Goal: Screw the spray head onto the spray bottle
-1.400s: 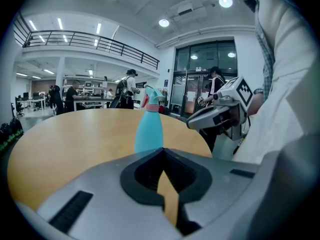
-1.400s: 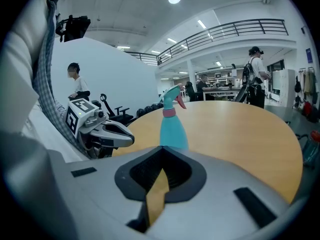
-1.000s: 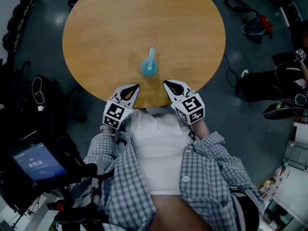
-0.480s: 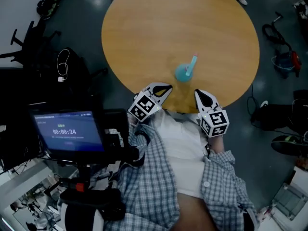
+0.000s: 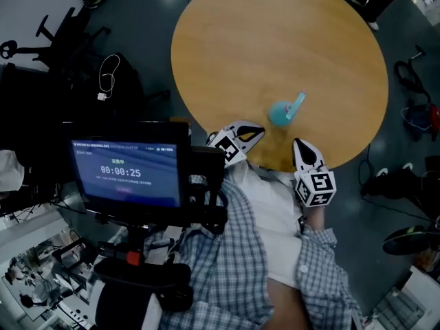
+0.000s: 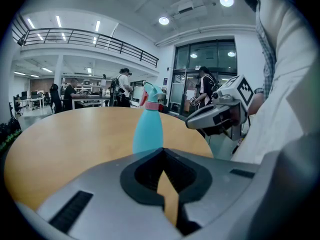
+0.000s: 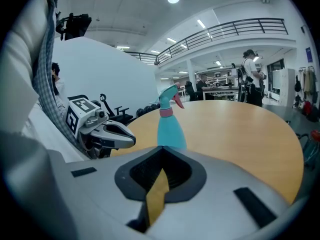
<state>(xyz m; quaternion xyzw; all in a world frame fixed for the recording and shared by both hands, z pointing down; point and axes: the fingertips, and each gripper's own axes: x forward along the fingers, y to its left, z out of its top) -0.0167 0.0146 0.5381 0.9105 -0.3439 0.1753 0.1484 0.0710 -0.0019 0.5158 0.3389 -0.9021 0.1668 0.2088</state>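
Standing item: turquoise plastic spray bottle (image 5: pixel 283 113), upright on the round wooden table (image 5: pixel 275 40) near its lower edge, right of centre in the head view. The spray head (image 7: pixel 171 98), with a pink trigger and collar, sits on the bottle's neck.
Left gripper (image 5: pixel 253 130): jaws closed together with nothing between them. The tip is at the table's lower edge, lower left of the bottle and apart from it.
Right gripper (image 5: pixel 300 145): jaws closed together and empty. The tip is at the table edge, lower right of the bottle and apart from it.
Framing change: the table, bottle and both grippers sat at upper centre a second ago. They now lie toward the upper right.
Left-side change: the black monitor screen (image 5: pixel 127 172), earlier small at lower left, now fills the left centre. Its timer has advanced from 24 to 25.
Unchanged: both grippers flank the bottle as before.
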